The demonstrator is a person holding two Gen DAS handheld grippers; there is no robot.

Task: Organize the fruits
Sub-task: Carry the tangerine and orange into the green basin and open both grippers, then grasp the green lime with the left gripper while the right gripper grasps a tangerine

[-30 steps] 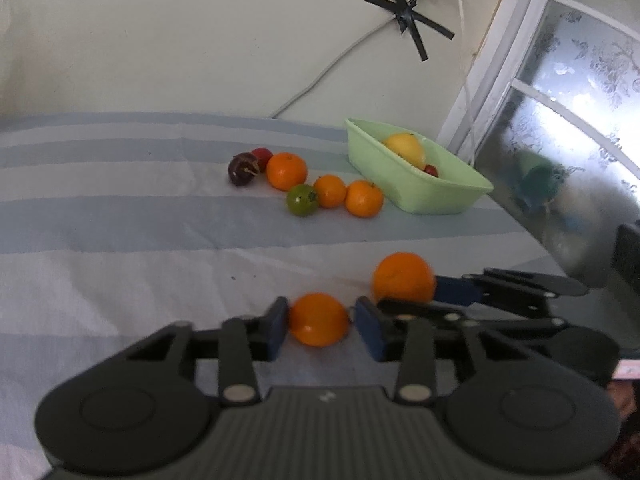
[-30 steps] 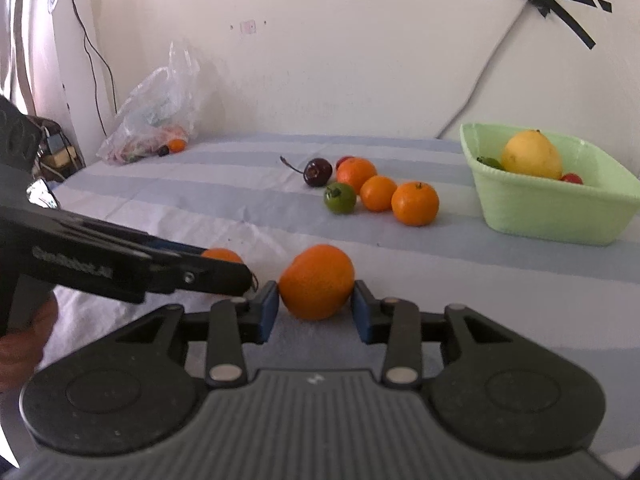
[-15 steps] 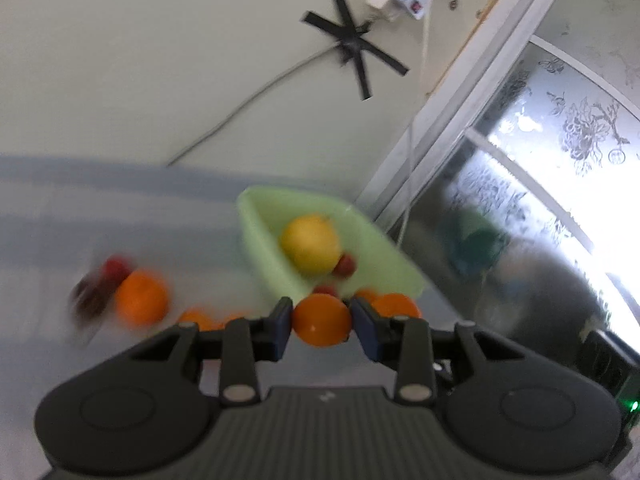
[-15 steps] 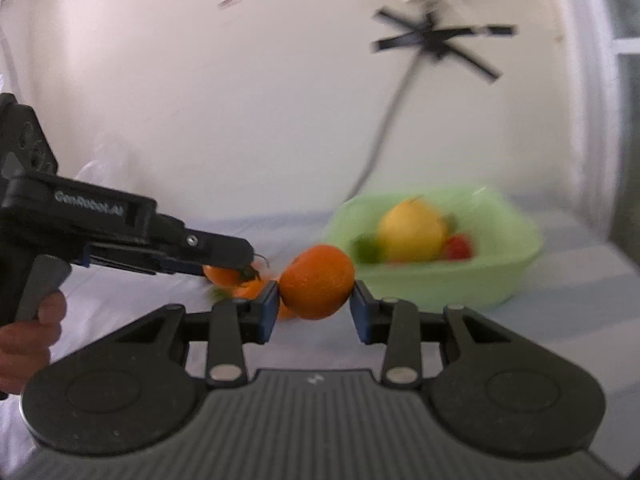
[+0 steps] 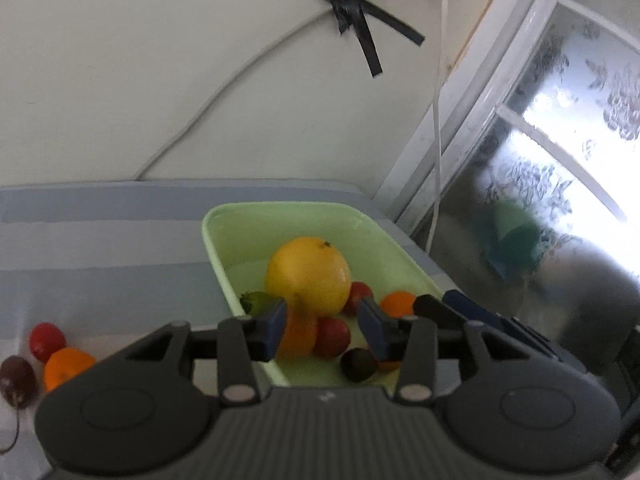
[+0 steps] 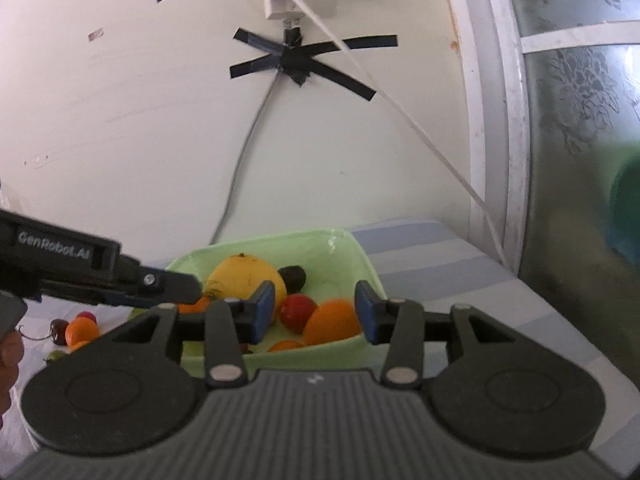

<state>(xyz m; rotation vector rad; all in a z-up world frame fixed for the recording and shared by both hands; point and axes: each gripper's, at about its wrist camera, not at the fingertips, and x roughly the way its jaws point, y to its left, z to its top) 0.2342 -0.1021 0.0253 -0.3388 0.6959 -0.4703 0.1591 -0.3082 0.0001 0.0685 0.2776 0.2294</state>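
Left tongs (image 5: 322, 326): spread apart above the green basin (image 5: 224, 256), gripping nothing.
Right tongs (image 6: 315, 312): spread apart over the same basin, gripping nothing.
Basin: holds a large yellow citrus (image 5: 308, 276), oranges (image 6: 332, 322), red tomatoes (image 5: 333, 337) and a dark fruit (image 5: 359, 365).
Striped cloth (image 5: 100, 248): an orange (image 5: 66, 368), red fruit (image 5: 47, 341) and a cherry (image 5: 17, 376) lie left of the basin.

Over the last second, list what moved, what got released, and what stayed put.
Both grippers, left and right, rose from the cloth to above the green tub and opened. Each let go of its orange: one lies under the left gripper, the other under the right. The yellow fruit stayed in the tub, and the fruits left on the cloth stayed put.
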